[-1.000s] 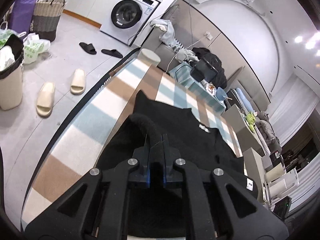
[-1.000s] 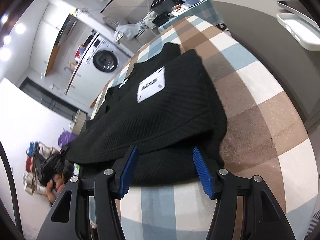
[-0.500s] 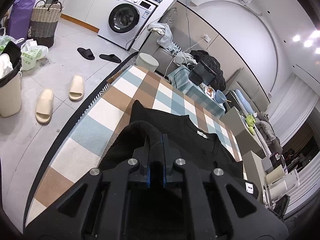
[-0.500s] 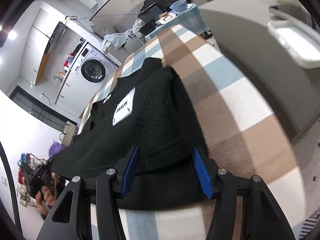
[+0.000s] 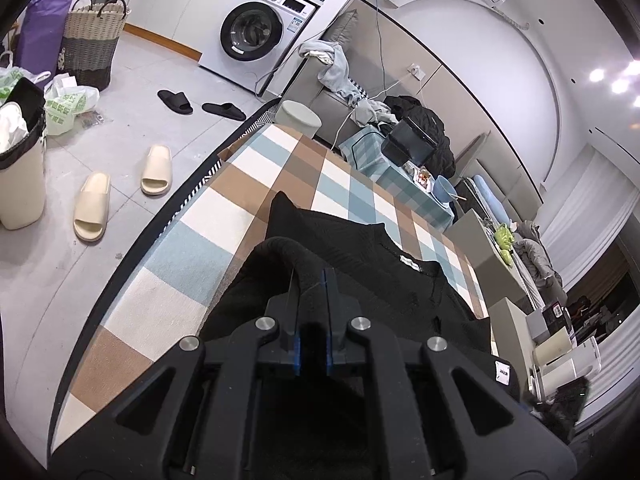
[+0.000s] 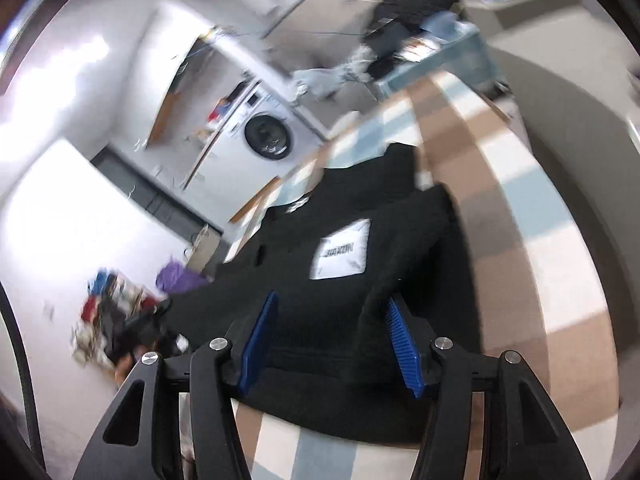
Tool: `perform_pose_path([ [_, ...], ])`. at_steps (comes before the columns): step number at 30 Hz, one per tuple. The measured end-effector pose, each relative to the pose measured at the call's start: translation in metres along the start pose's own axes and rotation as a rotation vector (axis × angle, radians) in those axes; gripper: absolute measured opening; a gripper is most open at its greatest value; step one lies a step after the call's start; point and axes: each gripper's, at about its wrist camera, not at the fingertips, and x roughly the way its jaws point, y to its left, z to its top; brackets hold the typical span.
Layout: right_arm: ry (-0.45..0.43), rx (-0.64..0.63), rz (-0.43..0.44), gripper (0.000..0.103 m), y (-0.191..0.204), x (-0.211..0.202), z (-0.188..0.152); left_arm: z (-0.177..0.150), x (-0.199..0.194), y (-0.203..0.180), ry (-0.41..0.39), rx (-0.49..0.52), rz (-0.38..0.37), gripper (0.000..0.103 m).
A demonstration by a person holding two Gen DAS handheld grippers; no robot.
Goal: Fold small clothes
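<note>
A black knit sweater lies on the checked tablecloth. My left gripper is shut on a raised fold of its near edge, and the black fabric arches up over the fingertips. In the right wrist view the sweater shows a white label patch on a folded-over layer. My right gripper stands open, low over the sweater's near hem. The cloth lies between its blue pads and they do not pinch it. This view is blurred by motion.
The table's left edge drops to a tiled floor with cream slippers, black slippers, a bin and a woven basket. A washing machine stands behind. A round stool and a cluttered side table lie beyond the table's far end.
The right gripper has swung and rolled, so its view is blurred and the label patch sits nearer the middle. Its jaws keep about the same width. The left gripper keeps its hold.
</note>
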Motion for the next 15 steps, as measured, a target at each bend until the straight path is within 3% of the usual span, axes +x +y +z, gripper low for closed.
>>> perform_pose_path([
  [2, 0.02, 0.04, -0.08, 0.055, -0.013, 0.005, -0.003, 0.0, 0.001, 0.002, 0.006, -0.004, 0.004, 0.005],
  [4, 0.037, 0.051, -0.078, 0.051, -0.017, 0.009, -0.006, 0.0, 0.0, 0.003, 0.008, -0.004, 0.004, 0.005],
  [6, 0.049, 0.032, -0.089, 0.022, -0.014, 0.014, -0.006, 0.0, 0.001, 0.003, 0.006, -0.006, -0.001, 0.005],
  [8, 0.056, 0.016, -0.095, 0.007, -0.009, 0.017, -0.001, 0.001, 0.002, 0.004, 0.004, -0.017, -0.014, 0.005],
  [12, -0.075, 0.063, 0.005, 0.006, 0.002, 0.005, 0.033, 0.01, 0.01, 0.002, -0.001, -0.038, -0.045, 0.005],
  [15, -0.208, 0.128, 0.031, 0.005, 0.008, 0.006, 0.074, 0.024, 0.022, -0.004, -0.017, -0.033, -0.052, 0.005],
])
